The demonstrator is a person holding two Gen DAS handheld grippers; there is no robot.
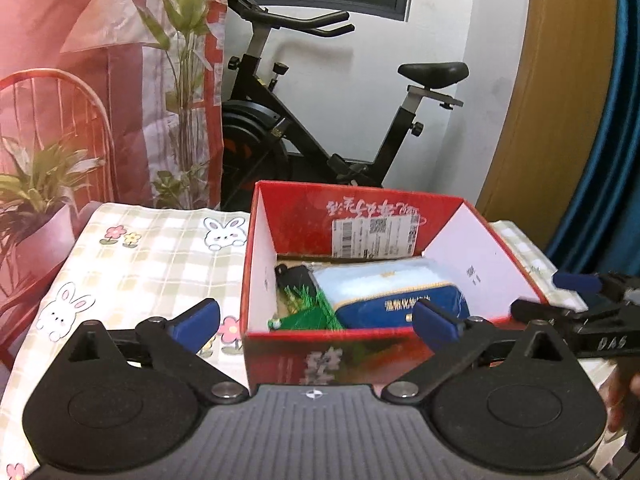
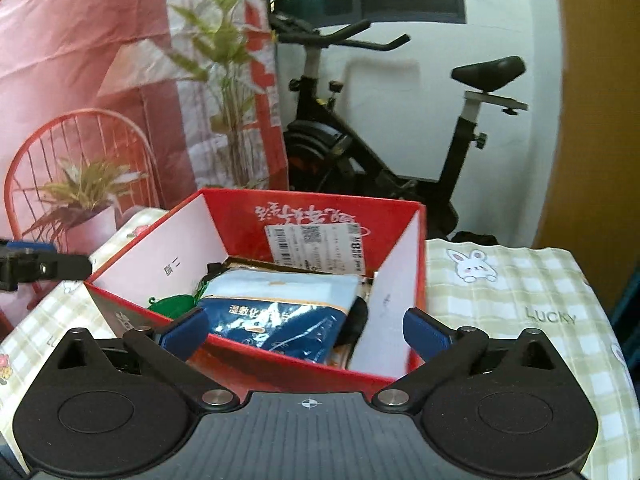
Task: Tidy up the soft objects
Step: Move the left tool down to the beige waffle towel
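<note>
We hold both hand-held grippers spread and empty: left hand-held gripper, right hand-held gripper. The blue pouch lies straight ahead inside the red box, long axis crosswise, nearer our left.

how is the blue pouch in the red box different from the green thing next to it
The blue pouch is dark blue with a pale blue panel and printed lettering; the green item is bright green and fringed. The pouch fills much of the red box; the green item shows only at the pouch's left. Both lie inside the box, untouched.
</note>
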